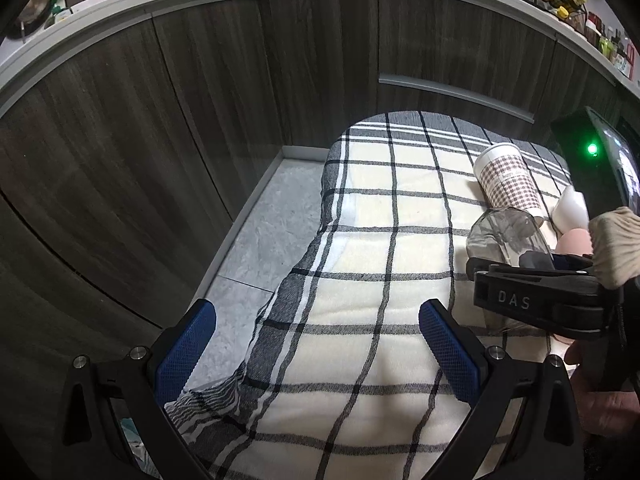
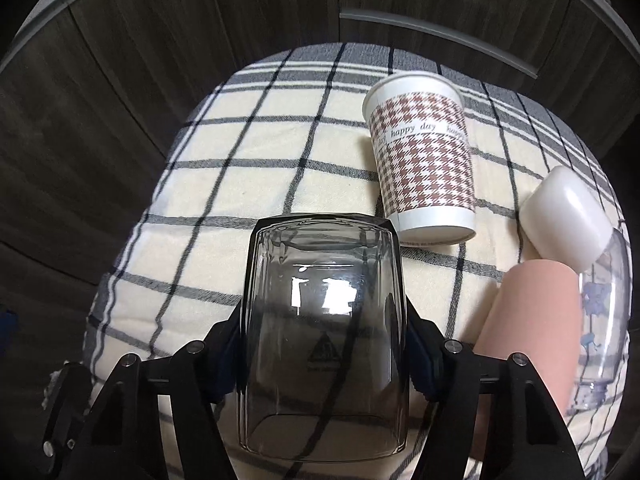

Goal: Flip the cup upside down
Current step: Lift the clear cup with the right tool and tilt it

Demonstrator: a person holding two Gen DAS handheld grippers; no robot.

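Observation:
A clear smoky glass cup point(image 2: 324, 332) is clamped between the two fingers of my right gripper point(image 2: 324, 356), held above the plaid cloth point(image 2: 256, 148). It shows in the left wrist view point(image 1: 508, 236) too, tilted, with the right gripper point(image 1: 532, 268) shut on it. I cannot tell which end of the cup points away. My left gripper point(image 1: 316, 344) is open and empty, with blue pads point(image 1: 450, 354), over the cloth's left front part.
A houndstooth paper cup point(image 2: 424, 160) stands upside down on the cloth, also in the left wrist view point(image 1: 510, 180). To its right are a white cup point(image 2: 568, 216), a pink cup point(image 2: 532, 320) and a clear printed cup point(image 2: 604, 320). Dark wood cabinets point(image 1: 200, 120) stand behind; grey floor point(image 1: 264, 224) lies left.

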